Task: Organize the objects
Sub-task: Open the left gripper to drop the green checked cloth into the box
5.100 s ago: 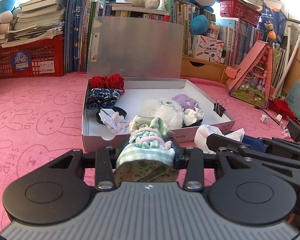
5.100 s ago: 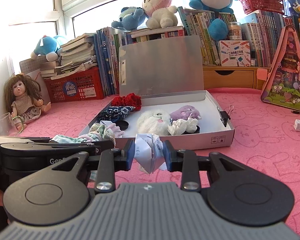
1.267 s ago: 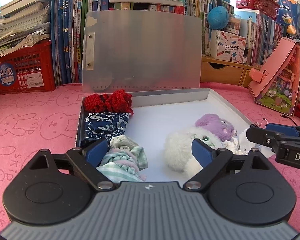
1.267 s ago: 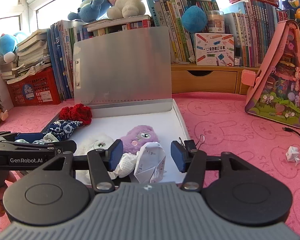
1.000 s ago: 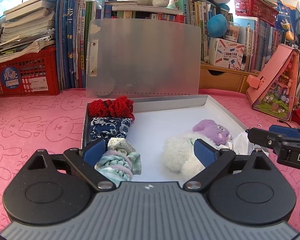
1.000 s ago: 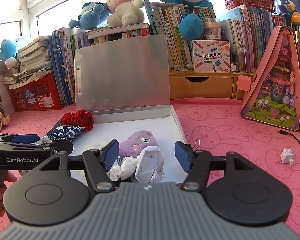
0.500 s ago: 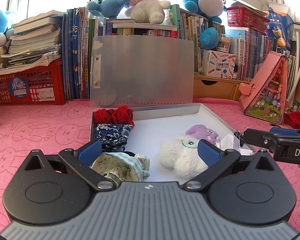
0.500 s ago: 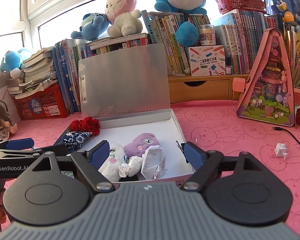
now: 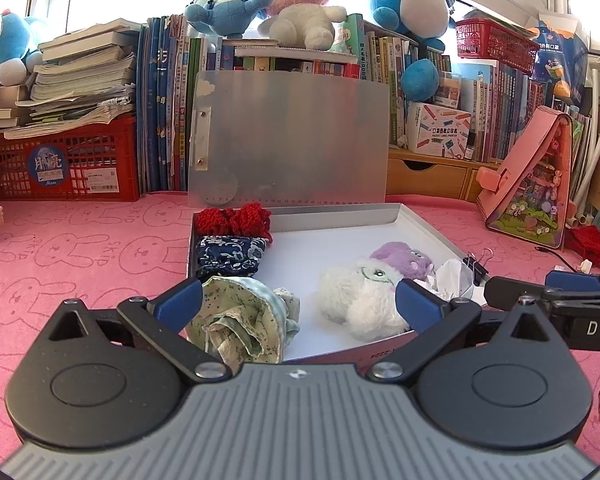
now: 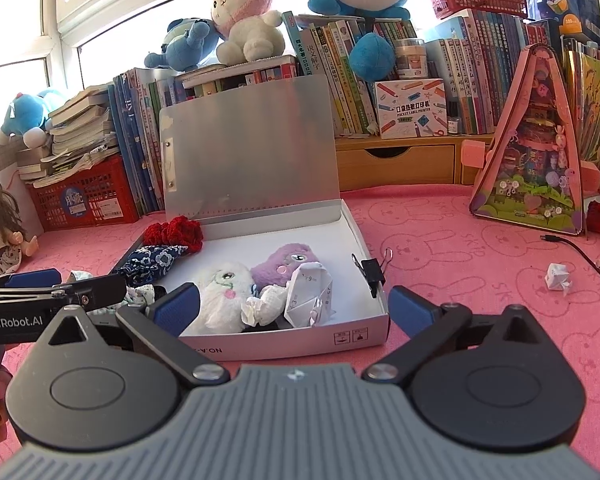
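Note:
A white box (image 9: 416, 224) (image 10: 364, 336) with its lid raised stands on the pink cloth. Inside lie a red knit piece (image 9: 232, 220), a blue patterned cloth (image 9: 230, 254), a green checked cloth (image 9: 244, 320), a white plush (image 9: 360, 292) (image 10: 224, 292), a purple plush (image 9: 400, 254) (image 10: 288, 260) and a folded white paper (image 10: 308, 296). My left gripper (image 9: 298, 304) is open and empty, just before the box's near edge. My right gripper (image 10: 294, 304) is open and empty, in front of the box.
A black binder clip (image 10: 370, 270) sits on the box's right wall. A crumpled paper (image 10: 556, 274) and a cable (image 10: 576, 248) lie on the cloth at right. A pink toy house (image 10: 536, 152), books, a red crate (image 9: 60, 164) and a doll (image 10: 0, 220) line the back.
Both grippers have let go: the green cloth and the folded paper now lie in the box. Both have opened wide and pulled back from the box.

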`<act>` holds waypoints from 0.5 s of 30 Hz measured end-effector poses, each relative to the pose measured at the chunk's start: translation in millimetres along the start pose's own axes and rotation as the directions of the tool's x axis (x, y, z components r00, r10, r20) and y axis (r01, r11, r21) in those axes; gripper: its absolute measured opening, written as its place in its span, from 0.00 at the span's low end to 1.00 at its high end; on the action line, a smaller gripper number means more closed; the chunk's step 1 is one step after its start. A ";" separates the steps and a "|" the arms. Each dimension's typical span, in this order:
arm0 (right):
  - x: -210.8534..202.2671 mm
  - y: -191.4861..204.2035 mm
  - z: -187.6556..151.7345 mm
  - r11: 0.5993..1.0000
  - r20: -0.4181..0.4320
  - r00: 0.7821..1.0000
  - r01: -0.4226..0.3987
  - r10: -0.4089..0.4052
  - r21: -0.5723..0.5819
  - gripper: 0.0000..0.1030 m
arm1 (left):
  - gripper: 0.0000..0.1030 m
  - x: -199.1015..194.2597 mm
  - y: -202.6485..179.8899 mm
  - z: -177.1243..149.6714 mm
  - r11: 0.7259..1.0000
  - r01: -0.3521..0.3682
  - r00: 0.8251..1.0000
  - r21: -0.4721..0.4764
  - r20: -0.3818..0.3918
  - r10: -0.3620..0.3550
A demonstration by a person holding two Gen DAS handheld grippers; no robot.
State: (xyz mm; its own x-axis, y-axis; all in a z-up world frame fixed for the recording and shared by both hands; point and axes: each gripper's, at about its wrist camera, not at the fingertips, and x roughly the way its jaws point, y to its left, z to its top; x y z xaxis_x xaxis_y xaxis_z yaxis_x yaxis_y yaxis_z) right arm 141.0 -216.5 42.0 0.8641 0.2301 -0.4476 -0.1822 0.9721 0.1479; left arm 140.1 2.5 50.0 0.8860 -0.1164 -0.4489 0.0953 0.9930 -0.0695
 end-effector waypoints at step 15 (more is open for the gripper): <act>-10.2 8.7 -22.0 0.998 -0.008 1.000 -0.009 0.008 -0.057 1.00 | 1.00 -10.3 3.5 -23.0 1.000 -0.018 1.000 -0.003 -0.023 0.018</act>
State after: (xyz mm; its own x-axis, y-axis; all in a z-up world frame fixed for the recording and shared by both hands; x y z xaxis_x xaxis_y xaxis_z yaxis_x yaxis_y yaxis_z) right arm 120.3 -209.3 28.4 0.8591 0.2384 -0.4530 -0.2162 0.9711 0.1010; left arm 120.9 6.8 33.9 0.8769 -0.0991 -0.4703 0.0779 0.9949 -0.0644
